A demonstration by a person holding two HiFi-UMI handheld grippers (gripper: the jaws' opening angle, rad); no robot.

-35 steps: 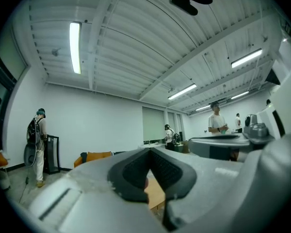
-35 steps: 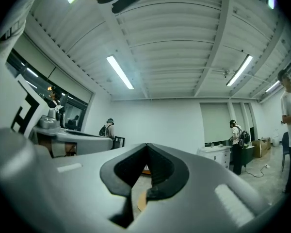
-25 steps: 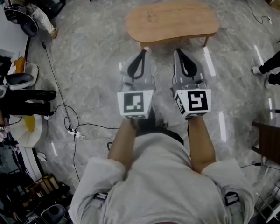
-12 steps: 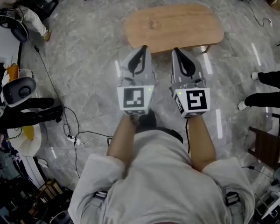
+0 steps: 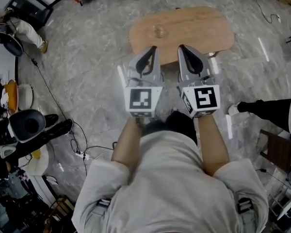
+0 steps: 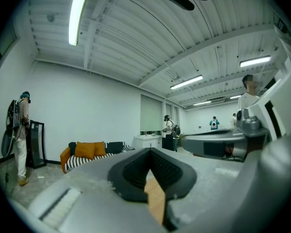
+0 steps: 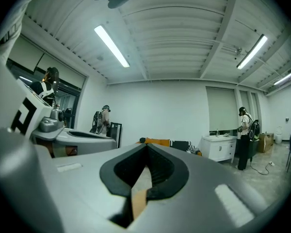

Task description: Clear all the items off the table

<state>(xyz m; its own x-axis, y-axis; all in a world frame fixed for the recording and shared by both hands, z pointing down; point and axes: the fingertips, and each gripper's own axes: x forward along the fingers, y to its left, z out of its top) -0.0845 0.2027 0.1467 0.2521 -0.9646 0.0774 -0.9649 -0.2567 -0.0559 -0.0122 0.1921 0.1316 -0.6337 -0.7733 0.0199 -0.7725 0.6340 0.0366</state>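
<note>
A kidney-shaped wooden table (image 5: 194,25) stands ahead on the marble floor. On it is a small clear glass-like item (image 5: 158,31), and a tiny red thing (image 5: 177,7) sits at its far edge. My left gripper (image 5: 153,48) and right gripper (image 5: 181,47) are held side by side in front of my chest, tips over the table's near edge. Both are shut with nothing between the fingers. In the left gripper view the left gripper (image 6: 149,151) points level into the room, a sliver of table (image 6: 156,203) showing below. The right gripper (image 7: 146,146) looks the same in its own view.
A cable and power strip (image 5: 82,155) lie on the floor at the left, near a black seat (image 5: 26,125). A person's leg (image 5: 266,109) and a dark chair (image 5: 280,152) are at the right. A striped sofa with orange cushions (image 6: 89,150) stands beyond the table.
The table has drawn closer under the gripper tips as I move forward. Both grippers stay shut and side by side. The person at the right has stepped nearer.
</note>
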